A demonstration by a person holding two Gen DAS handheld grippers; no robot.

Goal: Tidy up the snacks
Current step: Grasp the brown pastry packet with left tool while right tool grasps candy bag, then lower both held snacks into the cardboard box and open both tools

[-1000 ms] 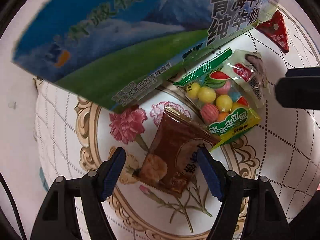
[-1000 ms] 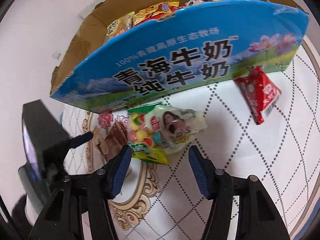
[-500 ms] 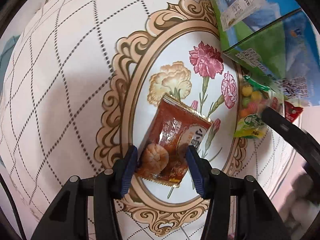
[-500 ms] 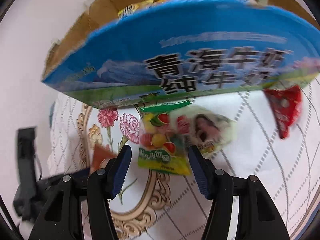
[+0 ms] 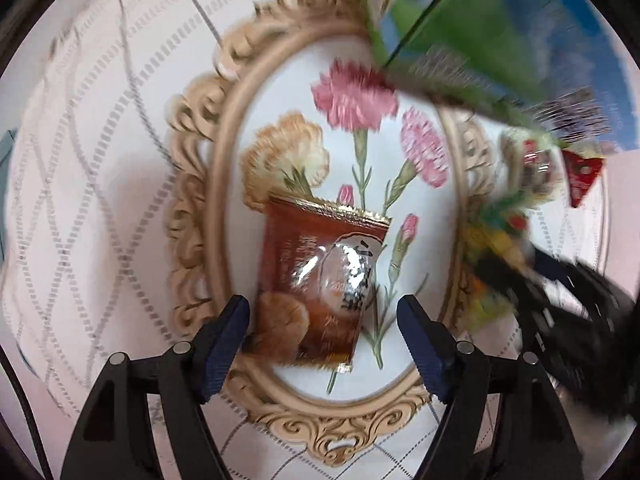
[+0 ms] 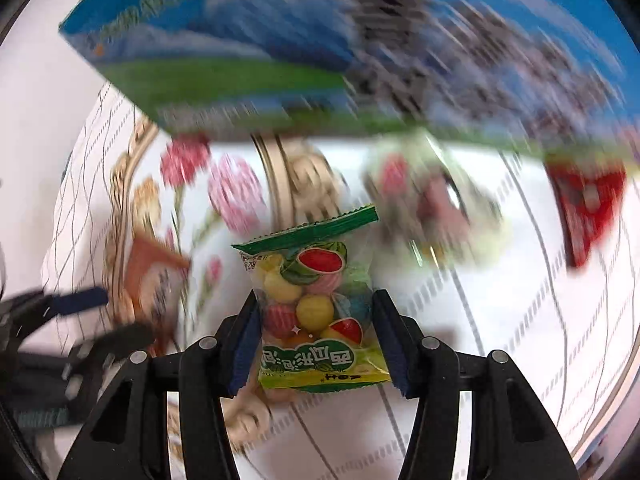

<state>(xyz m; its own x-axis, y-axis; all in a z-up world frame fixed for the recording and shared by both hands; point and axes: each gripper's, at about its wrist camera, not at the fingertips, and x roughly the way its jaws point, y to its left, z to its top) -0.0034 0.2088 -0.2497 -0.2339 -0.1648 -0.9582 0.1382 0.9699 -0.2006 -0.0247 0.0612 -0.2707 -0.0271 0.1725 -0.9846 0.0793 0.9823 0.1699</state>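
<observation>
A brown biscuit packet (image 5: 320,280) lies on the flowered tablecloth (image 5: 100,160), between the fingers of my left gripper (image 5: 322,324), which is open around it without touching. My right gripper (image 6: 314,328) is shut on a clear candy bag (image 6: 312,304) with a green top, held off the cloth. A blue and green milk carton box (image 6: 280,32) stands behind; it also shows in the left wrist view (image 5: 500,20). A pale snack bag (image 6: 436,200) and a red packet (image 6: 588,204) lie blurred by the box.
The other gripper shows at the right edge of the left wrist view (image 5: 568,300) and at the left edge of the right wrist view (image 6: 60,340). The cloth has an oval gold frame print (image 5: 224,160) with flowers.
My right gripper closed on the candy bag and lifted it away from the pale snack bag. My left gripper opened wider around the brown packet. Both views are moving and blurred.
</observation>
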